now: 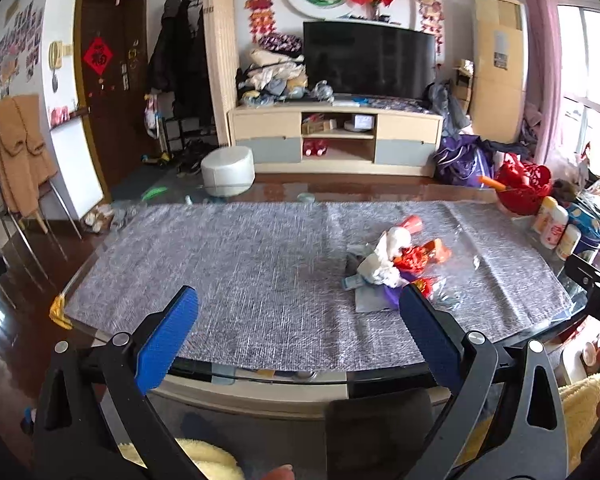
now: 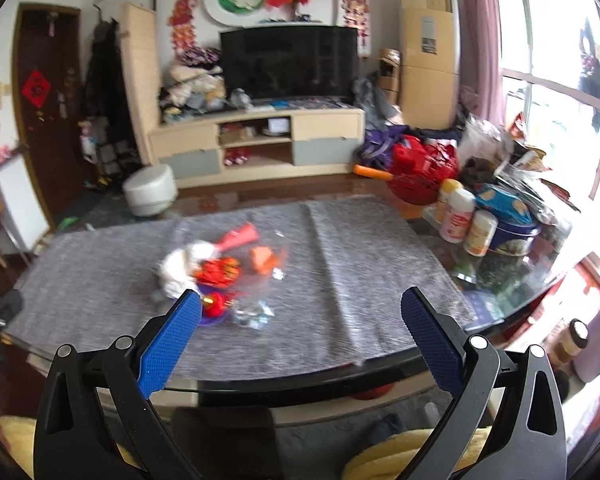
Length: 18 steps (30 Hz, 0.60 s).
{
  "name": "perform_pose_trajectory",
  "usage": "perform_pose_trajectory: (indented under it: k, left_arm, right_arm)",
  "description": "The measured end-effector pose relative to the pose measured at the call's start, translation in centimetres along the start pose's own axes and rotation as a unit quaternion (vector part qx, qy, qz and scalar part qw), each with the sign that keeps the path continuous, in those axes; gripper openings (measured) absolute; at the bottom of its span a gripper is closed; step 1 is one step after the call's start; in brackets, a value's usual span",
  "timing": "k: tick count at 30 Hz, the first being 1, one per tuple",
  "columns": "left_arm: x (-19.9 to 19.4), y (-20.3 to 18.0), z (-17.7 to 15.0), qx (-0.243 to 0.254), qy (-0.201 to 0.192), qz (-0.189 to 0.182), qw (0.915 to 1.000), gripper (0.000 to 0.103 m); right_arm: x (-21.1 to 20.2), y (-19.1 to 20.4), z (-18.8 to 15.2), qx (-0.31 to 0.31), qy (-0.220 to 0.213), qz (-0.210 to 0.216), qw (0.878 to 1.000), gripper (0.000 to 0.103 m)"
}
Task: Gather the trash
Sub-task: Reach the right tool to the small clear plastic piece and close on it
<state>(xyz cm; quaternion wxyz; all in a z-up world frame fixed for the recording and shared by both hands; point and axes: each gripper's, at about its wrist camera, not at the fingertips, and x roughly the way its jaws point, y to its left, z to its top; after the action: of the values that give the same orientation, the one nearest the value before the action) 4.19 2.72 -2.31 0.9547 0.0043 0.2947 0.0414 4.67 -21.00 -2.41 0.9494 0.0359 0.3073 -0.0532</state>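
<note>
On the gray mat (image 1: 260, 264) that covers the glass table (image 1: 260, 376) sits a little pile of trash (image 1: 396, 264). It has white crumpled tissue (image 1: 384, 256), red and orange wrappers (image 1: 420, 256) and some clear plastic (image 2: 256, 312), all heaped close together, so it looks easy to scoop up as one bunch. The pile lies toward the right side of the mat in the left view, and toward the left in the right view, so it is between the two tongs.

The left gripper (image 1: 300, 328) is spread wide and holds nothing. The right gripper (image 2: 300, 328) is spread wide too, and is also bare. Both hang near the table's front edge, short of the pile, probably getting ready to reach in.

Bottles (image 2: 460, 216) and a blue tin (image 2: 512, 232) stand at the far right corner, well apart from the trash. I see no bin or bag for the trash.
</note>
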Motion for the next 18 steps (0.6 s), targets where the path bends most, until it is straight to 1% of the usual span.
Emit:
perform_pose_trajectory:
  k: [3, 6, 9, 12, 14, 18]
  left_arm:
    - [1.6, 0.0, -0.3, 0.003, 0.018, -0.009, 0.9998, 0.095]
    - [3.6, -0.3, -0.9, 0.012, 0.040, -0.024, 0.9988, 0.095]
    - [5.3, -0.7, -1.4, 0.023, 0.055, -0.018, 0.9980, 0.095]
    - [6.9, -0.6, -1.5, 0.021, 0.068, -0.020, 0.9973, 0.095]
    - [7.8, -0.5, -1.4, 0.020, 0.073, -0.021, 0.9969, 0.095]
    - [9.5, -0.8, -1.2, 0.025, 0.085, -0.021, 0.9958, 0.095]
  right_arm:
    - [1.6, -0.3, -0.4, 0.001, 0.018, 0.010, 1.000, 0.100]
    - [3.3, -0.4, -0.8, 0.006, 0.036, 0.011, 0.999, 0.100]
    - [5.2, -0.5, -1.1, 0.011, 0.055, 0.020, 0.998, 0.100]
    - [7.1, -0.3, -1.4, 0.014, 0.073, 0.021, 0.997, 0.100]
    - [8.2, 0.0, -1.5, 0.008, 0.083, 0.029, 0.996, 0.100]
    - [10.2, 0.6, -1.7, -0.001, 0.095, 0.033, 0.995, 0.100]
